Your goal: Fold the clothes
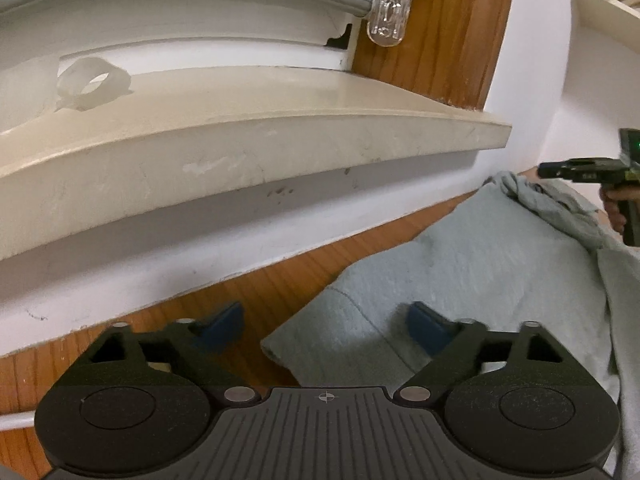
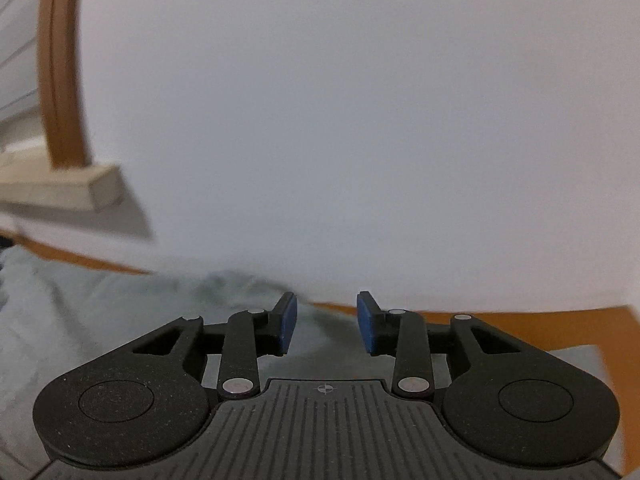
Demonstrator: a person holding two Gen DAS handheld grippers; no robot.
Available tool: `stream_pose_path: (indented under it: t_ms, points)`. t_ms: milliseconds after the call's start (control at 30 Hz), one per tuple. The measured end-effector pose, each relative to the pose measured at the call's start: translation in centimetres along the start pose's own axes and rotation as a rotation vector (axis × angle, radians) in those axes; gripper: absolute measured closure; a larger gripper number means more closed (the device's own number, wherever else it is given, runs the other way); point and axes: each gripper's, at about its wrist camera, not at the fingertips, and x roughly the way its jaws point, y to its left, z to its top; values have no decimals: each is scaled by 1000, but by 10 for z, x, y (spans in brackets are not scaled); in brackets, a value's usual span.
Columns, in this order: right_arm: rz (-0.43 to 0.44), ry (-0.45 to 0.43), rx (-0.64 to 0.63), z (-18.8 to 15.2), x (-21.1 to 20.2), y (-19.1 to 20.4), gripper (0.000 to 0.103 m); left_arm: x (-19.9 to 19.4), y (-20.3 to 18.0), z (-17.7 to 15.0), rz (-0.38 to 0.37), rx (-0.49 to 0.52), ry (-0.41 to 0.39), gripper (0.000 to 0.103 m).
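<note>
Cloth (image 1: 480, 264), pale grey-green, lies on the wooden desk (image 1: 248, 292) close under a white wall. In the left wrist view it fills the area from 6 to 3 o'clock, mostly flat, with one hemmed corner at about 6 o'clock near the centre. Its far edge at 2 o'clock is bunched into a raised ridge.

Left gripper (image 1: 325, 326): jaws released and wide apart. The fingertip at 5 o'clock sits over the cloth; the one at 7 o'clock sits over bare desk. The cloth corner lies between them, but neither pad presses on it.

Right gripper (image 2: 326, 322): jaws released, with a moderate gap. Nothing is clamped between the blue pads (image 2: 289, 322). Cloth lies below and to the 9 o'clock side of them in the right wrist view, which is blurred. In the left wrist view this same gripper appears at 3 o'clock, just beside the bunched ridge, held in a hand (image 1: 614, 206); whether it touches the cloth cannot be told.

Surroundings: a cream sill (image 1: 256, 136) projects from the wall at 10 to 2 o'clock, above the desk. A roll of clear tape (image 1: 92, 84) rests on it at 10 o'clock. A wooden frame (image 1: 440, 32) rises at 1 o'clock, with a clear hook (image 1: 390, 12) on its left edge.
</note>
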Motion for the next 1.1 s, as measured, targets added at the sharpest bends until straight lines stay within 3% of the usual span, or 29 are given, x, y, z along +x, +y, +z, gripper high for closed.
stream_pose_path:
  t_ms: [100,167,200,300,333,467,700,867,967,1033,1100]
  points:
    - [53,34,-24,-2,8,13,62,0,-1,1,-11,15,-4,29]
    - [64,46,-34,0,14,18,47,0,0,1,-23,13,-7,29]
    - [69,54,-36,0,16,20,44,0,0,2,-21,10,-4,28]
    - [75,80,-36,0,21,23,43,2,-1,4,5,5,4,23]
    - [66,91,-29,1,25,24,46,2,-1,5,12,6,5,23]
    - [43,101,-29,5,30,19,87,4,-5,7,52,29,14,25]
    - [14,89,-58,7,22,25,91,5,-8,7,78,54,16,26]
    - [-12,73,-73,6,14,28,90,0,-7,7,35,24,1,62]
    - [-42,59,-96,7,17,38,91,-3,-9,8,19,20,2,78]
    - [-60,52,-110,7,15,43,93,-7,-12,9,31,26,-10,88]
    - [-62,45,-128,8,17,47,93,-12,-14,9,34,24,-29,89]
